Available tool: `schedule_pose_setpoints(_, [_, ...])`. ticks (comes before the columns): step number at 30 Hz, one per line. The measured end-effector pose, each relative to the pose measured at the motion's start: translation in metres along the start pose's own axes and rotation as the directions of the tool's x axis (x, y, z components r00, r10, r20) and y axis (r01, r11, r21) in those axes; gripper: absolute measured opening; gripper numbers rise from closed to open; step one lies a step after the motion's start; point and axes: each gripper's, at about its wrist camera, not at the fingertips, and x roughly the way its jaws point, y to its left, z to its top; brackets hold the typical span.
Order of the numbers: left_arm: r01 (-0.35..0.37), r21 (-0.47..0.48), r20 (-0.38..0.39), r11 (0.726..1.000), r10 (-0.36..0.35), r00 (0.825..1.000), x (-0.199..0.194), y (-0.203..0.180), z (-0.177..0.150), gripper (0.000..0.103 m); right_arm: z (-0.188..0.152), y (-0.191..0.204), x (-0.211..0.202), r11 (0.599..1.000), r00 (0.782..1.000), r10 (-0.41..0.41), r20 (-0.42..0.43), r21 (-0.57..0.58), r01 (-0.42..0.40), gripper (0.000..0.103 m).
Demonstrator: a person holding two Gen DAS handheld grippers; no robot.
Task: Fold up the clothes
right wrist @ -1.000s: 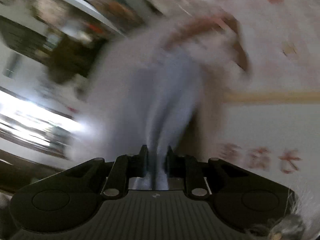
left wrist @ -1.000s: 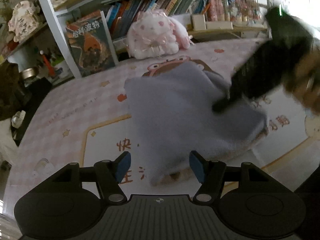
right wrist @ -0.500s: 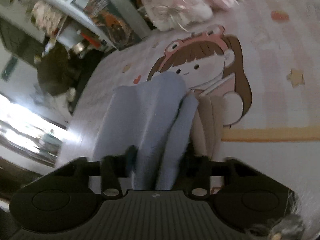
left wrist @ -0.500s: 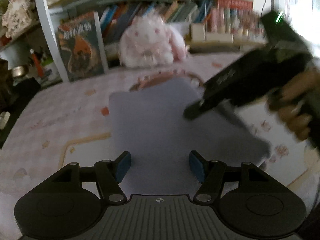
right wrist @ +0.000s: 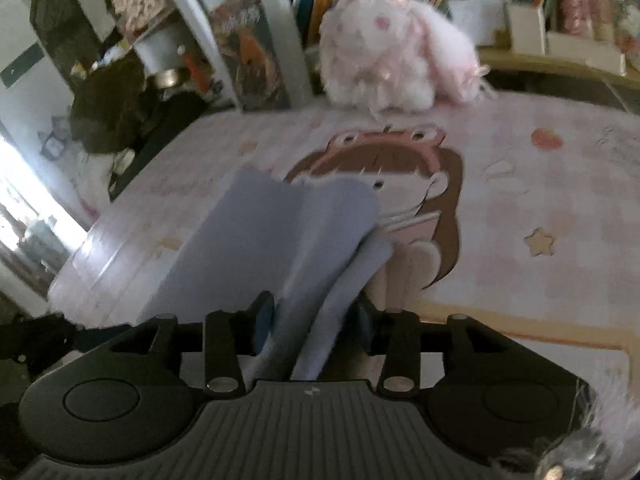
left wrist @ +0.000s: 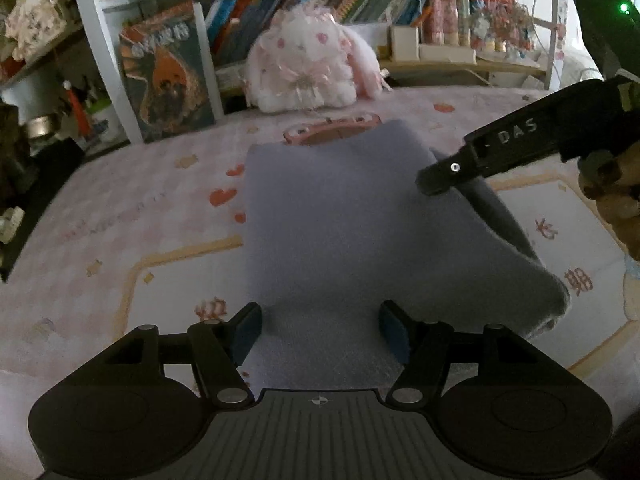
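Grey-blue cloth [left wrist: 340, 216] lies between the spread left tool [left wrist: 320, 326]; right tool [right wrist: 312, 320] loosely straddles it.

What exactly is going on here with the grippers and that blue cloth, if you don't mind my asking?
A person is folding a light blue garment on a pink cartoon-print blanket. The right hand-held gripper has layers of the garment's edge between its fingers, which stand slightly apart, and lifts that side. The left hand-held gripper is open at the garment's near edge, gripping nothing. A pink plush bunny sits by the bookshelf behind.
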Motion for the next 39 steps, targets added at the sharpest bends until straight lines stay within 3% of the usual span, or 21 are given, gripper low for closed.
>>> schedule_pose_setpoints(5, [0.019,-0.031,0.038,0.999,-0.018,0.999,-0.001,0.003,0.009,0.066,0.001,-0.01,0.004,0.997,0.999,0.022,-0.023,0.071,-0.021,0.038])
schedule_pose_setpoints(10, [0.002,0.007,0.02,1.0,-0.002,1.0,0.009,-0.003,0.008,0.067,0.0,0.005,0.005,0.999,0.999,-0.036,-0.029,-0.024,0.035,0.039])
schedule_pose_setpoints(13, [0.021,-0.035,0.006,0.999,-0.021,1.0,0.013,0.008,0.009,0.067,-0.001,0.01,-0.004,0.997,0.998,-0.065,-0.019,-0.049,0.064,0.056])
schedule_pose_setpoints(14, [0.031,-0.055,0.003,0.998,-0.03,1.0,0.014,0.013,0.009,0.067,-0.002,0.009,-0.007,0.997,0.998,-0.062,-0.024,-0.041,0.061,0.069])
schedule_pose_setpoints(18, [0.068,-0.138,-0.005,0.988,-0.069,0.998,0.016,0.032,0.012,0.075,-0.007,-0.001,-0.014,0.999,0.995,-0.01,-0.094,0.046,0.015,0.076])
schedule_pose_setpoints(24, [0.12,-0.26,-0.011,0.958,-0.127,0.992,0.019,0.062,0.017,0.078,-0.027,-0.017,-0.016,0.969,0.983,0.056,-0.172,0.247,-0.012,0.076])
schedule_pose_setpoints(30, [0.238,-0.423,-0.022,0.874,-0.273,0.962,0.041,0.091,0.008,0.078,-0.039,-0.015,-0.018,0.942,0.983,0.052,-0.175,0.335,0.009,0.076])
schedule_pose_setpoints(36, [0.338,-0.571,-0.009,0.748,-0.418,0.909,0.064,0.119,-0.001,0.078,-0.045,-0.007,-0.013,0.919,0.983,0.05,-0.174,0.393,0.023,0.076])
schedule_pose_setpoints(39, [0.368,-0.603,0.0,0.708,-0.462,0.887,0.073,0.122,-0.002,0.078,-0.045,-0.001,-0.008,0.916,0.985,0.039,-0.17,0.399,0.032,0.071])
